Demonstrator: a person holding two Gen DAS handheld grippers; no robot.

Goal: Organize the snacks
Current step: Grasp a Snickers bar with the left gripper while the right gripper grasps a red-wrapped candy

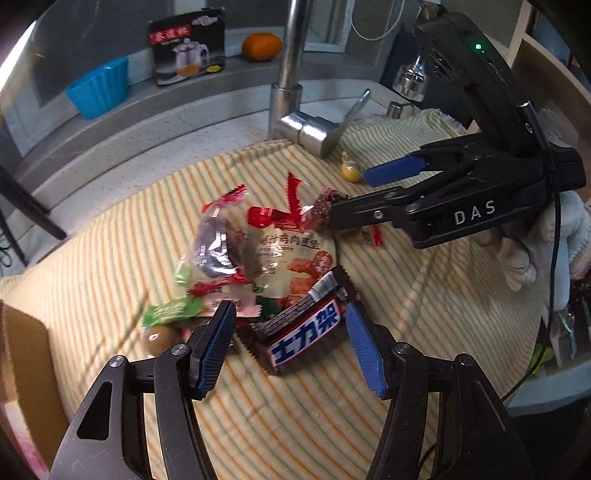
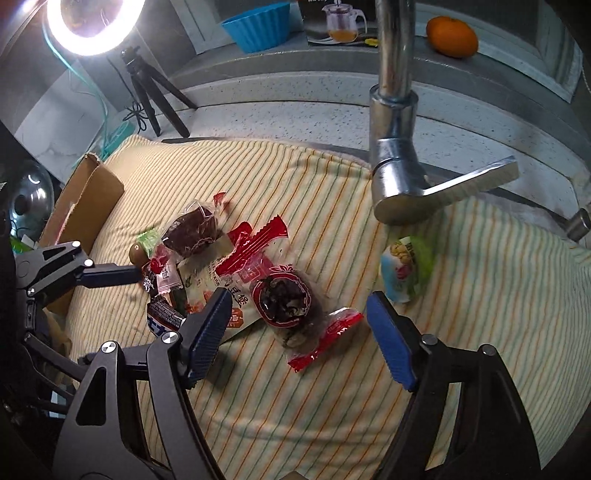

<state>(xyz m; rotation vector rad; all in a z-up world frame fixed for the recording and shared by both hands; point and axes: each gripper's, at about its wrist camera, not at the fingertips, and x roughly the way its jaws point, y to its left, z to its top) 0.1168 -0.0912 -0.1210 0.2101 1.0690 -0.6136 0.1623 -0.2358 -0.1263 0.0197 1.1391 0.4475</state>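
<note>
A pile of snacks lies on a striped cloth [image 1: 110, 266]. My left gripper [image 1: 291, 343] is open, its fingers either side of a brown Snickers bar [image 1: 306, 328]. My right gripper [image 2: 295, 332] is open around a dark red-wrapped snack [image 2: 286, 302], which also shows in the left wrist view [image 1: 321, 208]. In the pile are a beige packet [image 1: 295, 258], a clear-wrapped dark cake [image 2: 192, 230], a green candy [image 1: 170, 310] and a brown ball [image 1: 159, 338]. A yellow candy [image 1: 351, 171] lies apart, as does a green-and-blue packet [image 2: 406, 269].
A cardboard box [image 2: 85, 206] stands at the cloth's left edge. A chrome faucet [image 2: 395, 147] overhangs the cloth at the back. On the back ledge are a blue cup [image 2: 258, 26], a teapot box [image 1: 188, 44] and an orange [image 2: 452, 37]. A ring light on a tripod [image 2: 92, 22] stands back left.
</note>
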